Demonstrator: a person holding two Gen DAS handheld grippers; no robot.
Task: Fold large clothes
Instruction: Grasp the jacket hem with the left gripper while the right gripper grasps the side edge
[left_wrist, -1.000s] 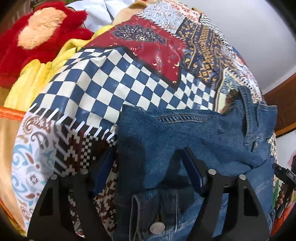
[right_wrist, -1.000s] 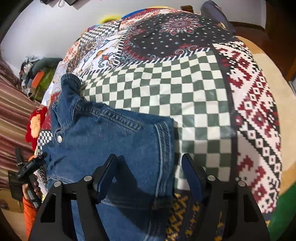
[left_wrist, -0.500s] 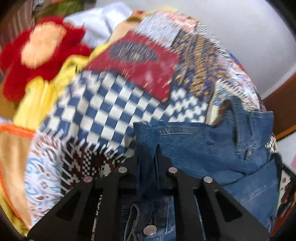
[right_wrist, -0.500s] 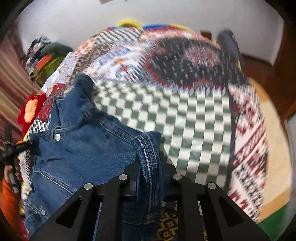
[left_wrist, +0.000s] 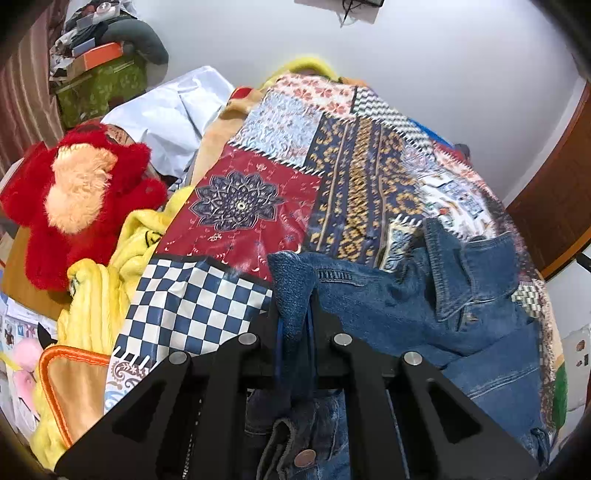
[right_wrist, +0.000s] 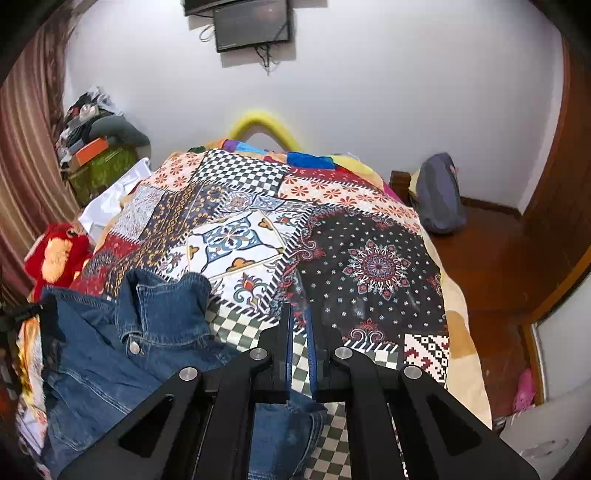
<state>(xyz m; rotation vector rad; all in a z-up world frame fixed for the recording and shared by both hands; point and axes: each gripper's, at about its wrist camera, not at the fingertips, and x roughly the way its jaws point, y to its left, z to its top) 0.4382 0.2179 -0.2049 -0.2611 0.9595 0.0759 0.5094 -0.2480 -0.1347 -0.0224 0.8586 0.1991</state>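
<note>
Denim jacket (left_wrist: 406, 306) lies on quilt (left_wrist: 258, 206), plush toy (left_wrist: 81, 199) left

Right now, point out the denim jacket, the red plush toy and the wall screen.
denim jacket (left_wrist: 388, 295): left wrist view, on its chest panel.
red plush toy (left_wrist: 122, 173): left wrist view, on its red fur.
wall screen (right_wrist: 251, 24): right wrist view, on its dark face.

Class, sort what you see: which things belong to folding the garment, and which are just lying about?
Belongs to the job: denim jacket; left gripper, fingers shut on the jacket's edge; right gripper, fingers shut, nothing visible between them; patchwork bedspread under the jacket.
Just lying about: red plush toy; yellow blanket; grey bag; wall screen.
</note>
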